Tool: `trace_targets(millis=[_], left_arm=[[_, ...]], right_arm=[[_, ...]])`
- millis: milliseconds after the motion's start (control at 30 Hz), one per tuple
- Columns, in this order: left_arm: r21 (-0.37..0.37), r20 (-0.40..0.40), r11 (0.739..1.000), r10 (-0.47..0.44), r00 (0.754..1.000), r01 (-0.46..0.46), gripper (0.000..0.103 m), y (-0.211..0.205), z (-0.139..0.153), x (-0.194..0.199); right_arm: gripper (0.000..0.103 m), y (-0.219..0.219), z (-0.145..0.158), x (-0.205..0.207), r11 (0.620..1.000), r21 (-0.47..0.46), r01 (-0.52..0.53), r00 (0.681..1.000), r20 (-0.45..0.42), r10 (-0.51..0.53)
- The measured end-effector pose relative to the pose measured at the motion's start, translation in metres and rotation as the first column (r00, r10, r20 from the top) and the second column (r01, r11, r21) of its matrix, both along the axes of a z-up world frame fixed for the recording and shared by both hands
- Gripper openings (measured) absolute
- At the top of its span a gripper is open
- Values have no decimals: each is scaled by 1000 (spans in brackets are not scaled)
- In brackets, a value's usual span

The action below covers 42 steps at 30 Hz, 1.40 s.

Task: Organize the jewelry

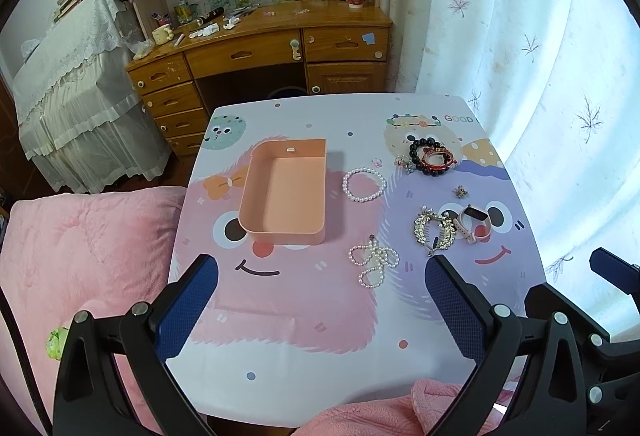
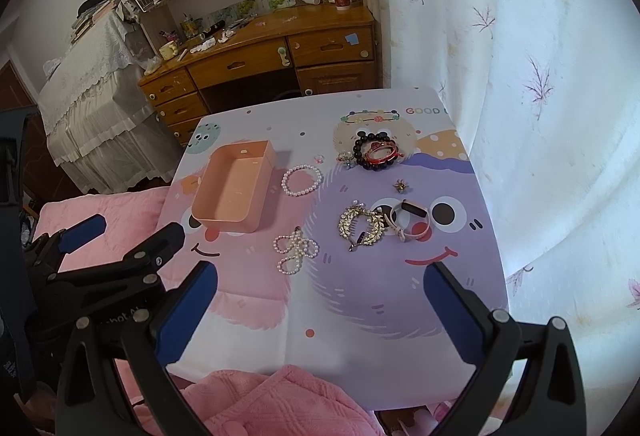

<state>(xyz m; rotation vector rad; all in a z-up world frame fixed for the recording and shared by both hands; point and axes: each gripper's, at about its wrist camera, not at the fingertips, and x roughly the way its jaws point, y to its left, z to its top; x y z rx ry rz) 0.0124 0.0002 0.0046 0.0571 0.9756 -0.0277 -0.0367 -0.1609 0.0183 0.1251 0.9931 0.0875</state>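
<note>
An empty peach box [image 1: 285, 192] [image 2: 234, 188] stands on the cartoon-print table [image 1: 304, 336] [image 2: 360, 324]. To its right lie a pearl bracelet [image 1: 363, 185] [image 2: 302, 180], a tangled pearl necklace [image 1: 373, 261] [image 2: 295, 251], a gold leaf hair clip [image 1: 434, 228] [image 2: 361, 223], a pink smartwatch [image 1: 476, 222] [image 2: 410, 220], black and red bead bracelets [image 1: 431, 156] [image 2: 376, 152], a small gold brooch [image 1: 461, 191] [image 2: 401, 186] and a flower bracelet [image 1: 413, 121] [image 2: 371, 116]. My left gripper [image 1: 322, 268] and right gripper [image 2: 320, 274] hover open over the near table, holding nothing.
A pink quilt [image 1: 80, 256] covers the bed left of the table, and pink cloth [image 2: 272, 404] lies at the near edge. A wooden desk [image 1: 260, 48] with shelves stands behind. A white curtain [image 1: 540, 56] hangs close along the table's right side.
</note>
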Motion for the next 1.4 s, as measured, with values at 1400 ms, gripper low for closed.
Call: trace_targets(millis=[1400], left_arm=[[-28, 26, 999, -26, 999, 27, 102, 10, -1, 8]], right_arm=[[103, 8, 6, 4, 1000, -12, 4, 1000, 8, -4]])
